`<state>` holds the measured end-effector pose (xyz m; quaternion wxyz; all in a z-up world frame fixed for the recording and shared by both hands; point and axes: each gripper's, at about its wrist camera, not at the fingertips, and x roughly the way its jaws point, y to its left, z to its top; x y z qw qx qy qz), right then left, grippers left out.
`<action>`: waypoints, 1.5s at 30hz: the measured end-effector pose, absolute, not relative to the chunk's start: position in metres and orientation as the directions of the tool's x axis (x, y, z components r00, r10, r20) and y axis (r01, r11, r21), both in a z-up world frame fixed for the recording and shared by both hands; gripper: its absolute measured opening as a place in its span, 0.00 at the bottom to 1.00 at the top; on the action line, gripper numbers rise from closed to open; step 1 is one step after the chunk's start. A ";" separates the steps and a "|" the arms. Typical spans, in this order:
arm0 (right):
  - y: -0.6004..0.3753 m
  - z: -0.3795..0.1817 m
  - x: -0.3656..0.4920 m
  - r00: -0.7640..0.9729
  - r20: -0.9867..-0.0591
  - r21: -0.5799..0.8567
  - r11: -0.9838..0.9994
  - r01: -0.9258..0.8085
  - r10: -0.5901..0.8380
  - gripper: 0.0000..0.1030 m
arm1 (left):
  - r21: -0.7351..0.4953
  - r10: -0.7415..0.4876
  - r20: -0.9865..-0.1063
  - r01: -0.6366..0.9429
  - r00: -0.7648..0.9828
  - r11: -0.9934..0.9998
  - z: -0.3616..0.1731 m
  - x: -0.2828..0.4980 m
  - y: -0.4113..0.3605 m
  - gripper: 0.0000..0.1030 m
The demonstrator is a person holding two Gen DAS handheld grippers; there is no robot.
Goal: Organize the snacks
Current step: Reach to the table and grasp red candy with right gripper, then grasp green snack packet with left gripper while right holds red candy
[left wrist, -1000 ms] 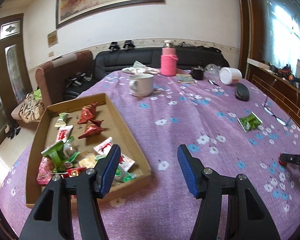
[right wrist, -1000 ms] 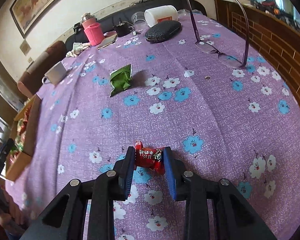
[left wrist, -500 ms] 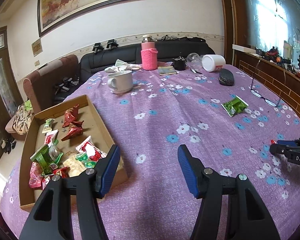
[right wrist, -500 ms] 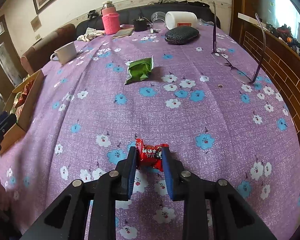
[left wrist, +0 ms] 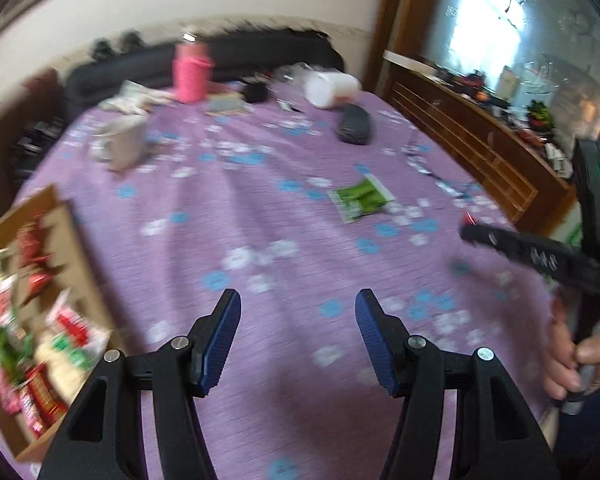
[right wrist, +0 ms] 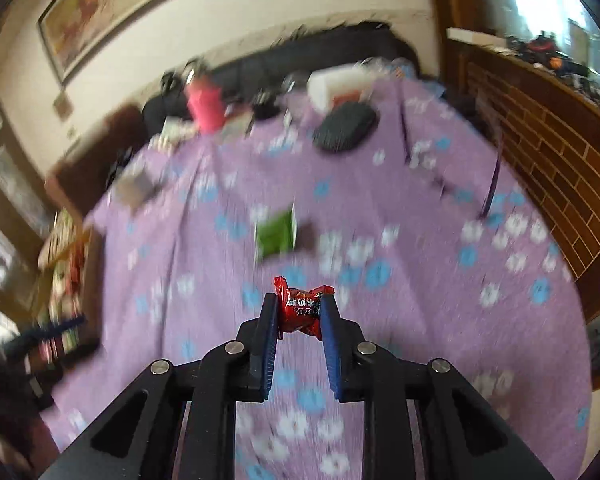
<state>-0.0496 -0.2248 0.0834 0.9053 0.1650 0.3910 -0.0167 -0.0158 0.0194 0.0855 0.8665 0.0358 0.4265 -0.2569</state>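
A cardboard tray (left wrist: 56,216) heaped with red, green and white snack packets sits at the left edge of a table (left wrist: 260,208) spread with purple flowered cloth. Just inside that edge the left gripper (left wrist: 296,336) hangs over bare cloth, its blue-padded jaws standing apart with nothing between them. Toward the far edge stand a white mug (left wrist: 120,146), a pink flask (left wrist: 190,74), a white tub (left wrist: 332,88) lying on its side and a dark case (left wrist: 354,124). A green snack packet (left wrist: 360,198) lies flat near the middle of the table, well apart from the tray. Toward the right edge, the right gripper (right wrist: 300,314) is clamped on a red wrapped candy (right wrist: 302,308), its jaws having just drawn closer together on the wrapper; the candy is held clear of the cloth, with the green packet beyond it. A person's hand (left wrist: 576,356) grips that tool's handle at the table's right edge. Both views are blurred.
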 end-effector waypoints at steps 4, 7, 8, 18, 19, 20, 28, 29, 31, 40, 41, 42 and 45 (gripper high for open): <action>-0.235 0.100 -0.018 0.751 -0.660 0.266 0.940 0.214 0.015 0.21 | -0.251 -0.457 -0.784 0.458 0.420 0.853 0.088 0.015 -0.011 0.57; -0.243 0.085 -0.009 0.782 -0.622 0.323 0.924 0.205 0.044 0.21 | -0.315 -0.477 -0.794 0.415 0.377 0.853 0.080 0.038 -0.025 0.57; -0.245 0.077 -0.009 0.790 -0.611 0.340 0.920 0.198 0.056 0.21 | -0.324 -0.472 -0.800 0.395 0.370 0.860 0.077 0.046 -0.030 0.57; -0.269 0.060 -0.008 0.774 -0.631 0.359 0.903 0.236 0.049 0.21 | -0.376 -0.486 -0.822 0.356 0.298 0.855 0.054 0.115 -0.102 0.72; -0.269 0.061 -0.008 0.773 -0.633 0.358 0.903 0.238 0.048 0.21 | -0.380 -0.485 -0.824 0.349 0.292 0.857 0.051 0.120 -0.107 0.72; -0.269 0.060 -0.007 0.770 -0.636 0.361 0.901 0.239 0.050 0.21 | -0.377 -0.479 -0.830 0.345 0.287 0.860 0.049 0.123 -0.111 0.72; -0.273 0.059 -0.009 0.768 -0.636 0.396 0.887 0.237 0.079 0.21 | -0.278 -0.394 -0.868 0.362 0.302 0.890 0.017 0.126 -0.141 0.72; -0.273 0.058 -0.009 0.766 -0.638 0.394 0.889 0.235 0.080 0.21 | -0.257 -0.385 -0.865 0.376 0.321 0.890 0.017 0.124 -0.142 0.71; -0.271 0.056 -0.009 0.760 -0.645 0.392 0.889 0.235 0.084 0.21 | -0.255 -0.390 -0.855 0.379 0.342 0.890 0.014 0.122 -0.138 0.55; -0.265 0.046 0.000 0.736 -0.670 0.373 0.900 0.225 0.094 0.21 | -0.262 -0.416 -0.835 0.404 0.361 0.876 0.023 0.104 -0.120 0.39; -0.264 0.046 0.000 0.736 -0.671 0.371 0.902 0.222 0.095 0.21 | -0.260 -0.417 -0.834 0.410 0.361 0.874 0.025 0.101 -0.119 0.39; -0.263 0.046 0.000 0.736 -0.670 0.368 0.904 0.217 0.096 0.21 | -0.243 -0.410 -0.834 0.422 0.368 0.873 0.028 0.094 -0.115 0.39; -0.258 0.047 -0.001 0.741 -0.664 0.360 0.912 0.199 0.101 0.21 | -0.229 -0.405 -0.834 0.434 0.374 0.871 0.032 0.074 -0.099 0.39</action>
